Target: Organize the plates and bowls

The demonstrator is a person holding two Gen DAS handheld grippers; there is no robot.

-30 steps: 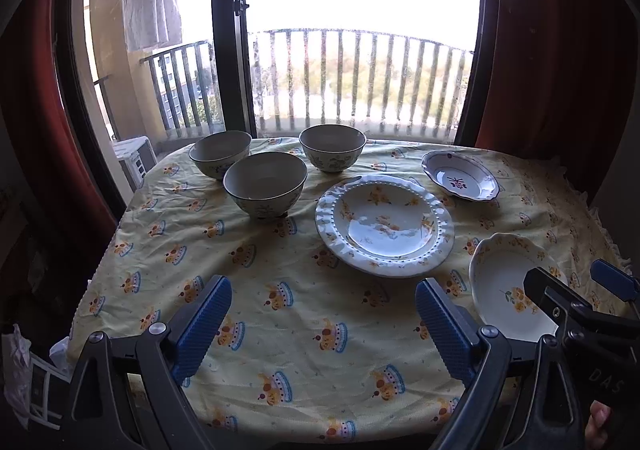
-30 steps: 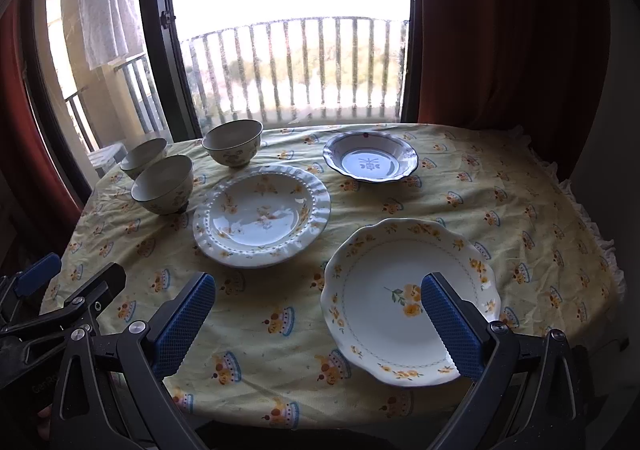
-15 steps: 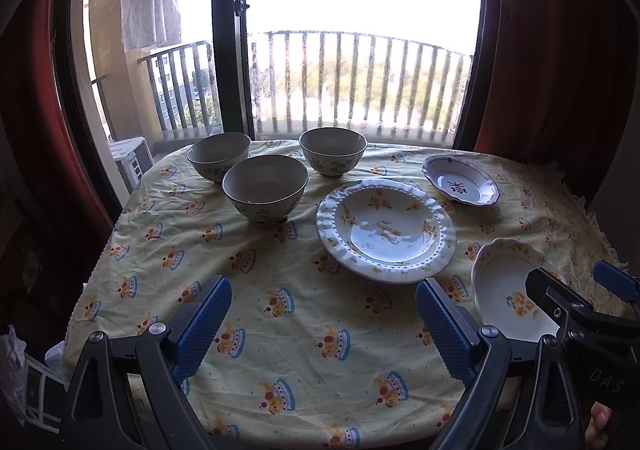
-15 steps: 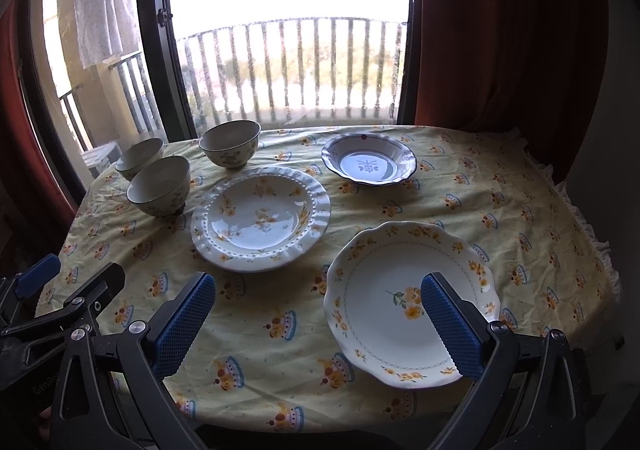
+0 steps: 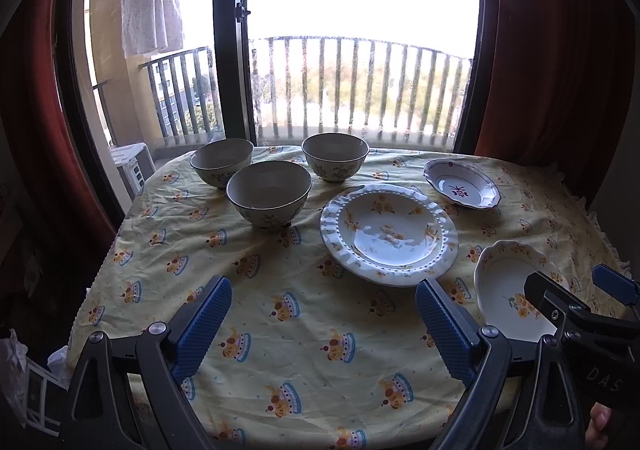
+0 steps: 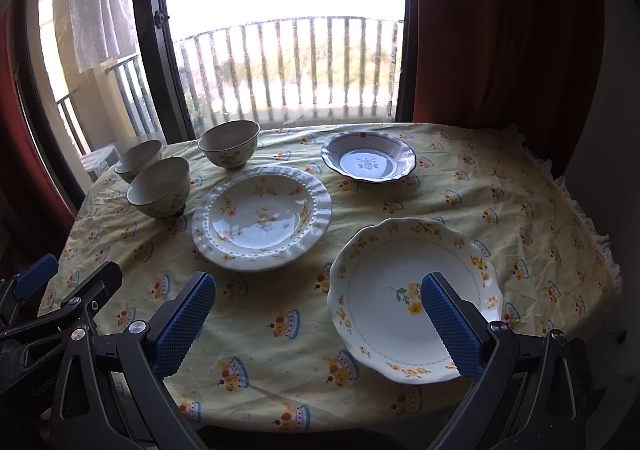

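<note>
Three cream floral bowls stand at the table's far left: one in front [image 5: 269, 193] [image 6: 159, 187], one behind it to the left [image 5: 221, 163] [image 6: 139, 159], one further right [image 5: 335, 156] [image 6: 229, 143]. A large beaded-rim plate [image 5: 389, 234] [image 6: 262, 217] lies mid-table. A small blue-rimmed dish [image 5: 461, 188] [image 6: 368, 161] lies behind it. A scalloped yellow-flower plate [image 6: 414, 298] [image 5: 504, 286] lies near the front right. My left gripper [image 5: 324, 324] is open and empty above the front cloth. My right gripper [image 6: 318, 320] is open and empty, its right finger over the scalloped plate.
The round table wears a yellow cloth [image 5: 304, 314] with a crown print, and its edge drops off close below both grippers. A balcony door [image 5: 360, 49] with a railing stands behind, with red curtains [image 6: 500, 29] on both sides. Each gripper shows at the edge of the other's view.
Both grippers have drawn back and risen slightly, so the dishes sit a little further away in view. Nothing on the table has moved and both grippers stay open.
</note>
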